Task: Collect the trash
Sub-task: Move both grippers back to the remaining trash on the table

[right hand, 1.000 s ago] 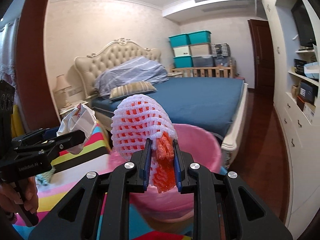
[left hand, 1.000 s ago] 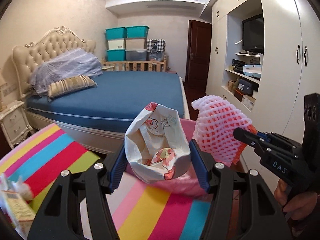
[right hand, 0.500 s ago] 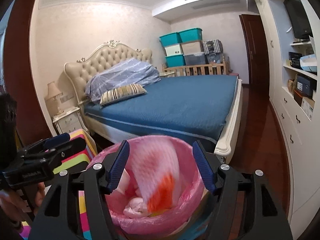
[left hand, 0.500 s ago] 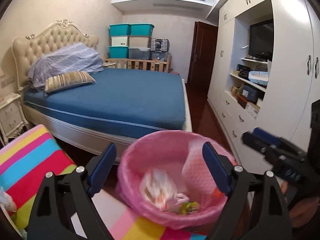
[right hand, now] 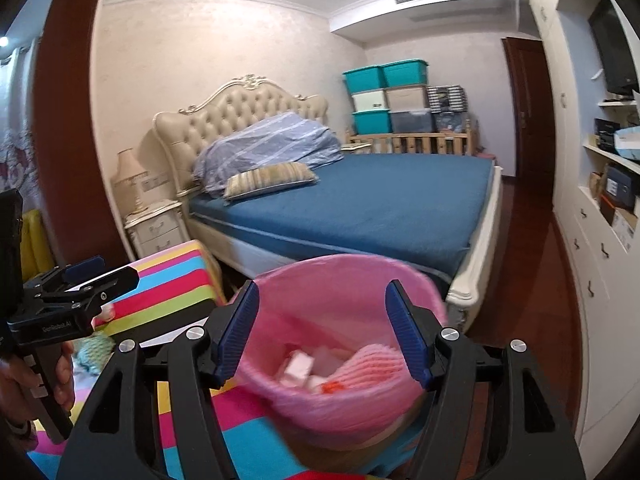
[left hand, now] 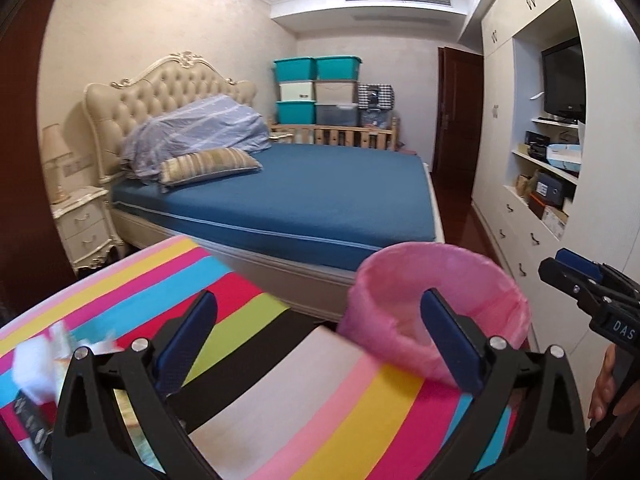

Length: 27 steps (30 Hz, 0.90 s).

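Now one pink-lined bin (right hand: 344,360), one foam net (right hand: 374,364) inside, left gripper (left hand: 320,340) and right gripper (right hand: 324,330) fingers spread, empty

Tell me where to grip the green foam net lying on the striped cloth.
Pinch the green foam net across its bunched middle, coming straight down from above with the open left gripper, which hangs nearest. It lies low on the striped cloth, so a side approach would likely snag fabric. Its outline is blurred.
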{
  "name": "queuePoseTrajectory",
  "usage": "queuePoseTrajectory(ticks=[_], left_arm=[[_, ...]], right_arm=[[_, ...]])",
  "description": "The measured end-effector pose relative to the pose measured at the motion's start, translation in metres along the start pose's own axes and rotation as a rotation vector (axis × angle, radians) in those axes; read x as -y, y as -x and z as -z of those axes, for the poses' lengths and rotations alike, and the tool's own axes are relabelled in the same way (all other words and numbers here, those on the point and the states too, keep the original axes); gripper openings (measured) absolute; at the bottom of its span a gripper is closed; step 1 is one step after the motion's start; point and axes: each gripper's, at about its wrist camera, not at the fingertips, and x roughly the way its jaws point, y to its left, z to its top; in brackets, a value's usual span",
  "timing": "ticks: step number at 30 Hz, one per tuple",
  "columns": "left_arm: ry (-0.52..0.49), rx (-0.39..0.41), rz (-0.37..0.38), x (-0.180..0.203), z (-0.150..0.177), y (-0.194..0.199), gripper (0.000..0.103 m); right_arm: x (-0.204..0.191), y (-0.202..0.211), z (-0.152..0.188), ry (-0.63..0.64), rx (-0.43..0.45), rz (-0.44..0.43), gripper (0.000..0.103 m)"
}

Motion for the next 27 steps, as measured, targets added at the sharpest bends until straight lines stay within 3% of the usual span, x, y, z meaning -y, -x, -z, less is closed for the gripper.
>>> queuePoseTrajectory(ticks=[10,20,27], left_arm=[[0.001,0.005,-0.131,-0.061,0.041,0.078,0.098],[0.103,-0.027,-0.336,-0.137,0.083,0.153,0.098],[0.194,-0.1,-0.472,-0.183,0.12,0.186,0.098]], right_arm=[[-0.076,-0.008,0.02,0.043,-0.082,-0.124,0.064],[-0.161,-0.019,0.037,0.131,-0.156,-0.265,0.064],[-0.211,-0.022,0.055,0.203,-0.209,-0.359,0.064]])
